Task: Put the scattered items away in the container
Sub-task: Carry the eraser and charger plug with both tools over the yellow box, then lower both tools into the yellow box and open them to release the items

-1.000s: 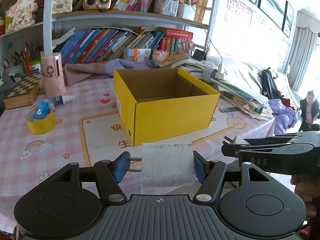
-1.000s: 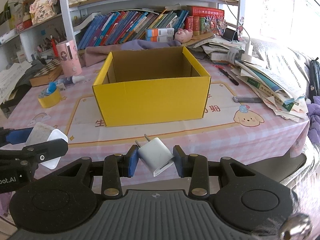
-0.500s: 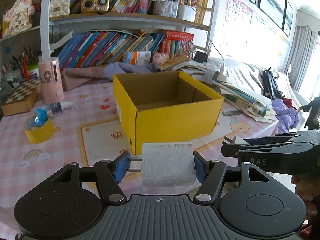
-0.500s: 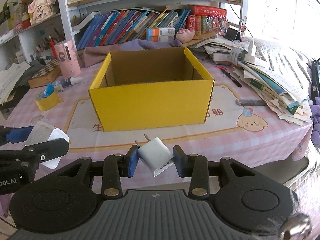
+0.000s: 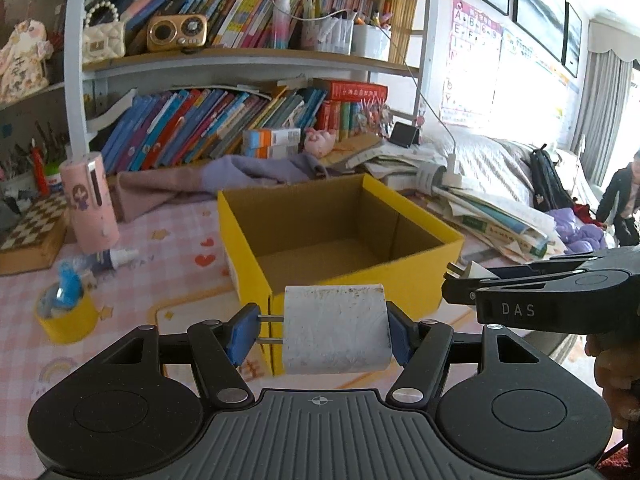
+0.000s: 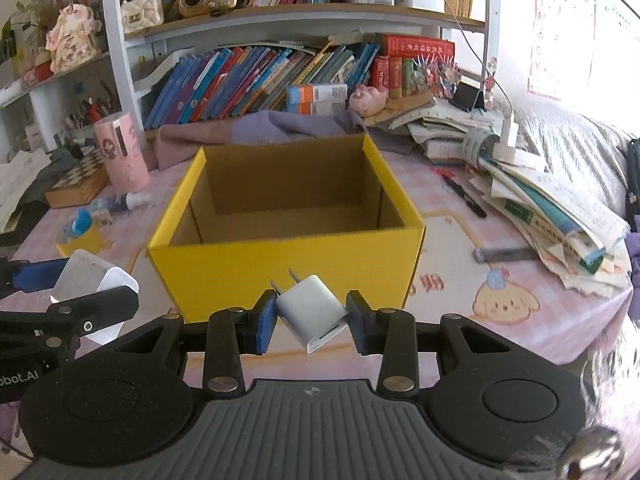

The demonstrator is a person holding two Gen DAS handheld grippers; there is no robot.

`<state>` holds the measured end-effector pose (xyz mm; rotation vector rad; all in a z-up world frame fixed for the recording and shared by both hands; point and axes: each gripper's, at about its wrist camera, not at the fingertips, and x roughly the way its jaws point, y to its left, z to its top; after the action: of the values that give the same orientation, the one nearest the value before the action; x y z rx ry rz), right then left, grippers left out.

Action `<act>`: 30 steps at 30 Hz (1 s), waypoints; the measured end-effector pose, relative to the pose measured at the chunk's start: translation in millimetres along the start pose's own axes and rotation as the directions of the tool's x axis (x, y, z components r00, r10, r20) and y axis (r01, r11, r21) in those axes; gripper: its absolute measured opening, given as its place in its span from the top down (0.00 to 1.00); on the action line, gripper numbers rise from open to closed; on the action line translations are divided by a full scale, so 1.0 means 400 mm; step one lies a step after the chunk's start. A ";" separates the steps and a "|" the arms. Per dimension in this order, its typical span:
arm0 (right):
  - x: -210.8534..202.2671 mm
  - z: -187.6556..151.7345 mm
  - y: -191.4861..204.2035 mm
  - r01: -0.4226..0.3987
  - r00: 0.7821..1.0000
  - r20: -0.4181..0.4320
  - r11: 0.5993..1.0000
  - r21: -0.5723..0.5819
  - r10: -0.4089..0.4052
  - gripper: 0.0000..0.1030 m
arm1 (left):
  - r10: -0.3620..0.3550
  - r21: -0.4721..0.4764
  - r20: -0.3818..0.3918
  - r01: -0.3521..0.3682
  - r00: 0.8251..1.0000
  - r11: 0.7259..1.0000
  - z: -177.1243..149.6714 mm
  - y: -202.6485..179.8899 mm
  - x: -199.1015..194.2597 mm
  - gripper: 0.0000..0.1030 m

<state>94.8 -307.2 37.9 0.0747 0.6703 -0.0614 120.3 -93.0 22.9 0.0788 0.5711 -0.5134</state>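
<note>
**Progress.** The yellow cardboard box is standing ahead of both pairs of fingers with its visible floor bare, so by my reading nothing is stowed yet. Two items are lifted and waiting for release; several more are still lying on the pink checked tablecloth.

**Item 1, left gripper.** Its blue pads are pinching a large white plug adapter endwise: one pad is bearing on the tips of its two metal prongs, the other on the flat rear face. Blocky shape, rounded corners, hard plastic, its surface scuffed and speckled grey.

**Item 2, right gripper.** The fingers are clamping a small white USB charger, held tilted, twin prongs pointing up and away toward the box wall, port slot facing down and near. Smooth, glossy plastic, clean.

**Container.** Corrugated card, bright yellow outside, plain brown inside, open-topped, square-cornered. It is sitting just beyond both fingertips, its near wall not yet cleared.

**Left on the cloth, beyond the left fingers and to their left.**
- Yellow tape roll, ring-shaped, with a blue object sitting in its core.
- Small tube with a white cap, lying flat.
- Pink cylindrical holder, upright.

**Beyond the right fingers, to their right.**
- Black pen.
- Grey bar-shaped item, kind unclear.
</note>
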 end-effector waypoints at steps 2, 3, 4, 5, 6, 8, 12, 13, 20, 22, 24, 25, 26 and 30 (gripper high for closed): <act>0.013 0.023 -0.010 -0.005 1.000 0.009 1.000 -0.008 0.005 0.66 | 0.005 0.000 0.004 -0.005 1.000 1.000 0.014 -0.005 0.015 0.36; 0.020 0.032 -0.014 -0.009 1.000 0.012 1.000 -0.011 0.009 0.66 | 0.009 0.000 0.007 -0.009 1.000 1.000 0.021 -0.007 0.022 0.36; 0.028 0.043 -0.018 -0.013 1.000 0.014 1.000 -0.015 0.013 0.66 | 0.014 -0.001 0.010 -0.014 1.000 1.000 0.028 -0.009 0.028 0.36; 0.035 0.054 -0.023 -0.017 1.000 0.015 1.000 -0.019 0.018 0.66 | 0.020 -0.003 0.013 -0.020 1.000 1.000 0.035 -0.011 0.035 0.36; 0.044 0.066 -0.026 -0.022 1.000 0.017 0.999 -0.024 0.023 0.66 | 0.027 -0.006 0.016 -0.027 1.000 1.000 0.042 -0.013 0.042 0.36; 0.061 0.086 -0.035 -0.035 0.999 0.020 0.999 -0.036 0.035 0.66 | 0.043 -0.016 0.020 -0.042 0.999 0.999 0.057 -0.014 0.058 0.36; 0.100 0.129 -0.048 -0.067 0.997 0.022 0.996 -0.066 0.068 0.66 | 0.072 -0.035 0.023 -0.071 0.997 0.997 0.084 -0.015 0.090 0.36; 0.111 0.140 -0.052 -0.075 0.997 0.022 0.994 -0.074 0.077 0.66 | 0.079 -0.040 0.023 -0.078 0.997 0.996 0.091 -0.016 0.099 0.36; 0.196 0.198 -0.091 -0.134 0.991 -0.009 0.984 -0.119 0.134 0.66 | 0.119 -0.055 0.010 -0.119 0.993 0.991 0.130 -0.030 0.178 0.36; 0.224 0.210 -0.099 -0.151 0.989 -0.022 0.980 -0.133 0.149 0.66 | 0.129 -0.050 0.001 -0.129 0.992 0.990 0.137 -0.032 0.204 0.36; 0.253 0.223 -0.104 -0.162 0.987 -0.027 0.975 -0.154 0.159 0.66 | 0.139 -0.030 -0.010 -0.140 0.990 0.990 0.146 -0.035 0.231 0.36; 0.266 0.230 -0.104 -0.169 0.986 -0.030 0.971 -0.168 0.166 0.66 | 0.147 -0.015 -0.016 -0.147 0.989 0.989 0.151 -0.036 0.246 0.36; 0.281 0.236 -0.106 -0.176 0.984 -0.032 0.968 -0.180 0.173 0.66 | 0.156 0.002 -0.021 -0.156 0.988 0.988 0.155 -0.037 0.260 0.36; 0.342 0.267 -0.102 -0.205 0.979 -0.048 0.951 -0.230 0.200 0.66 | 0.179 0.057 -0.052 -0.176 0.983 0.983 0.168 -0.038 0.314 0.35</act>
<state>264.5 -361.7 34.2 -0.0838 0.6872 0.2171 236.6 -176.0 13.5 0.1932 0.6000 -0.3536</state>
